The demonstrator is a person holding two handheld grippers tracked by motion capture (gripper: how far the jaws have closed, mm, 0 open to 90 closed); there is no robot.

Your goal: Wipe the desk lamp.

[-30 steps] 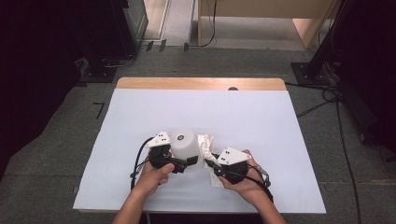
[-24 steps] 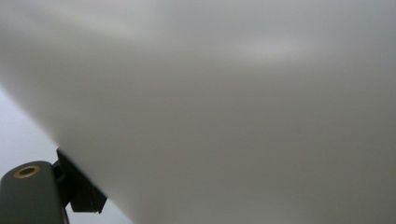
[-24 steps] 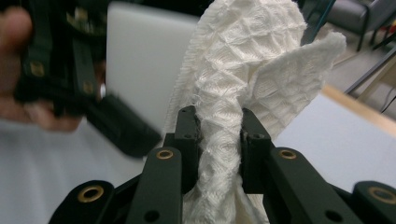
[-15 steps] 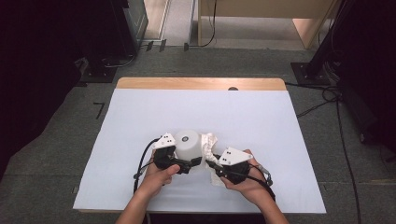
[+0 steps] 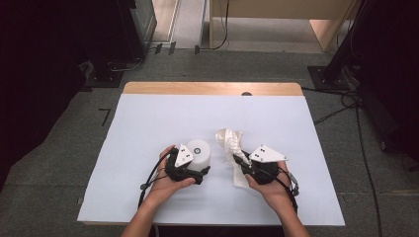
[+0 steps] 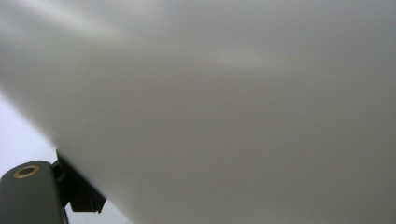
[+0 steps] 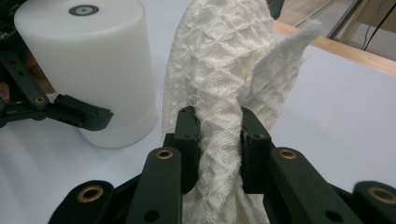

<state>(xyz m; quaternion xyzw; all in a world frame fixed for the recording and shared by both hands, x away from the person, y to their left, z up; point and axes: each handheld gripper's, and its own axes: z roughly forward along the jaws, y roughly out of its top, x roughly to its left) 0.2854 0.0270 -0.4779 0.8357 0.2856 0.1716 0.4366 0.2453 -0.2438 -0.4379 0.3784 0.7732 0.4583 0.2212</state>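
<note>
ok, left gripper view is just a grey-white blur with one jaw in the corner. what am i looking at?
Observer: A white cylinder, upright on the table. The left gripper is right up against it.
Operator: Gripped?
Observer: Can't tell. One jaw lies along its side, the other is hidden behind it.
Operator: Right side?
Observer: The right gripper is shut on a white waffle-weave cloth, held beside the cylinder, not touching it.
</note>
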